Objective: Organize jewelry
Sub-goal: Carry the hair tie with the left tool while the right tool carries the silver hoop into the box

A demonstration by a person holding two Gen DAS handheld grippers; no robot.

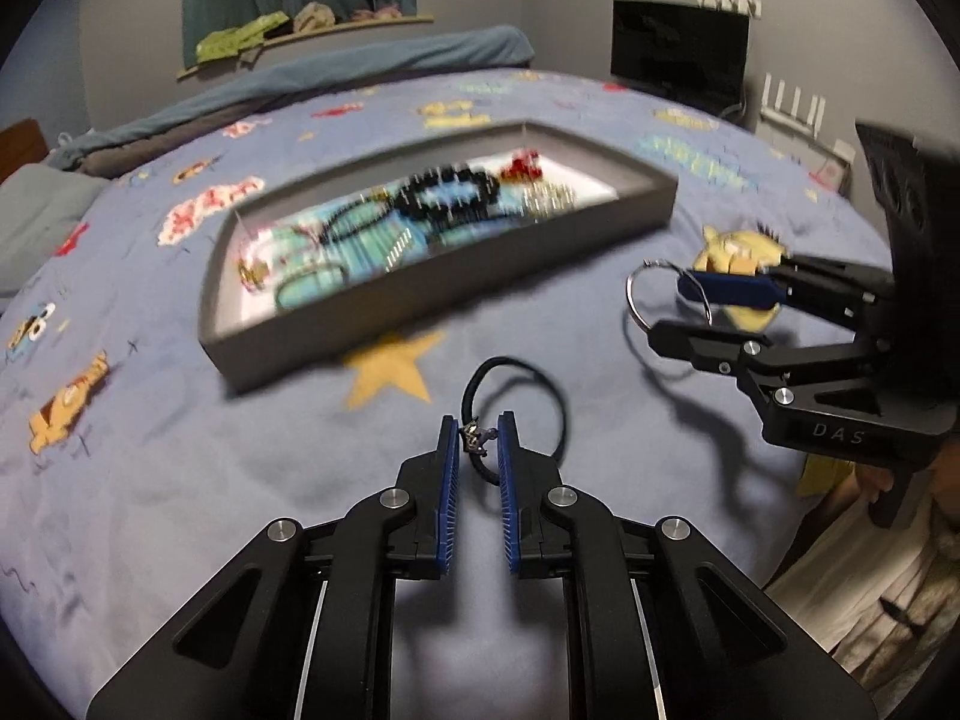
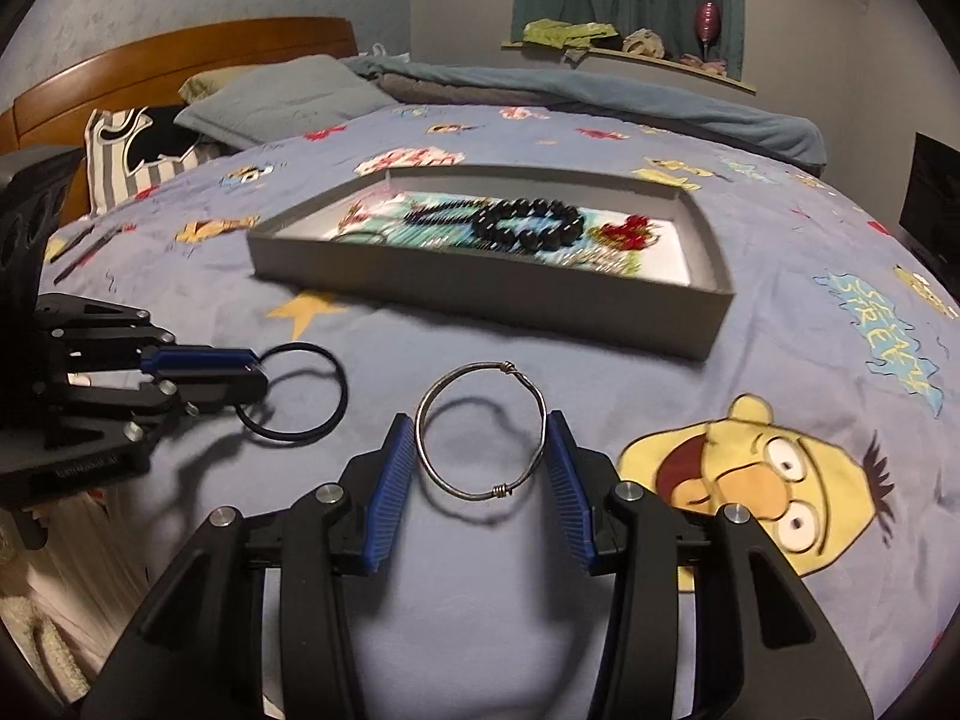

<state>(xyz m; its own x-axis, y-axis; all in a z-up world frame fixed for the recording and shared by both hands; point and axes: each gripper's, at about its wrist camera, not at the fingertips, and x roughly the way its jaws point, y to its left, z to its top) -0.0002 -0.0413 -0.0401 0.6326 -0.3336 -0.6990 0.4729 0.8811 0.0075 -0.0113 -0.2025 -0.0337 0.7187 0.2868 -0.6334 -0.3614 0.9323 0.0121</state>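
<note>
My left gripper [image 1: 480, 429] is shut on a black cord bracelet [image 1: 555, 384] at its small metal charm, holding it above the blue bedspread; it also shows in the right wrist view [image 2: 255, 378] with the cord loop [image 2: 336, 396] hanging from it. My right gripper [image 2: 480, 441] is shut on a silver wire bangle [image 2: 480, 495], pads pressing its two sides; it shows in the left wrist view [image 1: 678, 312] with the bangle [image 1: 633, 300]. A grey tray [image 2: 510, 294] beyond both grippers holds black bead bracelets [image 2: 528, 225] and a red piece [image 2: 624, 235].
The bed's patterned blue cover [image 2: 780, 372] lies under everything. Pillows [image 2: 282, 96] and a wooden headboard [image 2: 180, 60] are at the far left. A dark monitor [image 1: 678, 51] stands past the bed's far right. A rolled blanket [image 1: 360, 75] lies along the far edge.
</note>
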